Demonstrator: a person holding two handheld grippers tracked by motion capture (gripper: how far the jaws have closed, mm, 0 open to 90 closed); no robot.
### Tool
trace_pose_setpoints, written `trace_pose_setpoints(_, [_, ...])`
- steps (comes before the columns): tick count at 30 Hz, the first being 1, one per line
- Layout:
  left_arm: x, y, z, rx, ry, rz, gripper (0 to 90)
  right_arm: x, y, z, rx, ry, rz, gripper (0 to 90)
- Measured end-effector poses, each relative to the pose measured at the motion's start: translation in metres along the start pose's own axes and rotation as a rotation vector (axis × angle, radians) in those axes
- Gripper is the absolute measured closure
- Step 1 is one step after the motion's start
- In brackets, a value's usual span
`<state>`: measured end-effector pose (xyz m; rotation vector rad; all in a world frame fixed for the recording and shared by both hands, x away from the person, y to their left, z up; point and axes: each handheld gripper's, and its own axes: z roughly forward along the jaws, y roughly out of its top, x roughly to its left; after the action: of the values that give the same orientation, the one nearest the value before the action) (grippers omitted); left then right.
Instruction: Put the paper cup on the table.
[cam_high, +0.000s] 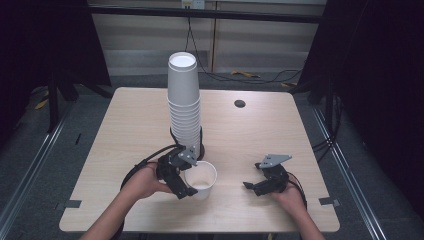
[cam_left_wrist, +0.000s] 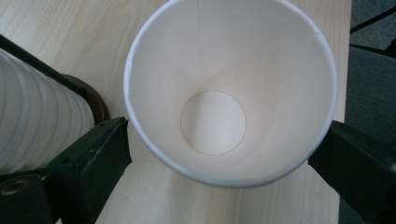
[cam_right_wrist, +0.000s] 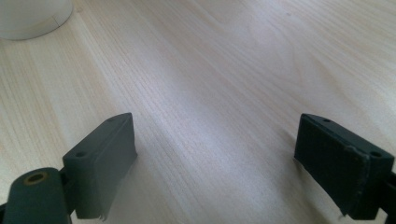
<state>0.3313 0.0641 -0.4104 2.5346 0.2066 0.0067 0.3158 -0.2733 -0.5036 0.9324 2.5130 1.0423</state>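
Wooden table (cam_high: 125, 135) carries a tall stack of white paper cups (cam_high: 184, 107), mouths down, near its centre. Single paper cup (cam_high: 200, 180) stands upright, mouth up, just in front of the stack's base. Left gripper (cam_high: 186, 176) straddles this cup, one jaw on each side at the wall; whether the pads press cannot be told. Right gripper (cam_high: 256, 186) rests apart on bare wood, jaws wide, holding nothing.
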Motion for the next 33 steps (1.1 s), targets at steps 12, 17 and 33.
trace_pose_setpoints(12, [0.004, -0.016, -0.004, 0.007, 0.026, -0.026, 15.5, 0.0, 0.0, 0.0, 0.0, 0.001, -0.001, 12.2])
trace_pose_setpoints(17, [0.005, -0.025, -0.004, -0.001, 0.041, -0.051, 16.0, 0.0, 0.0, 0.0, 0.0, 0.002, -0.002, 12.4])
trace_pose_setpoints(33, [0.013, -0.05, -0.003, -0.024, 0.067, -0.115, 16.1, 0.0, 0.0, 0.0, -0.001, 0.003, -0.005, 12.7])
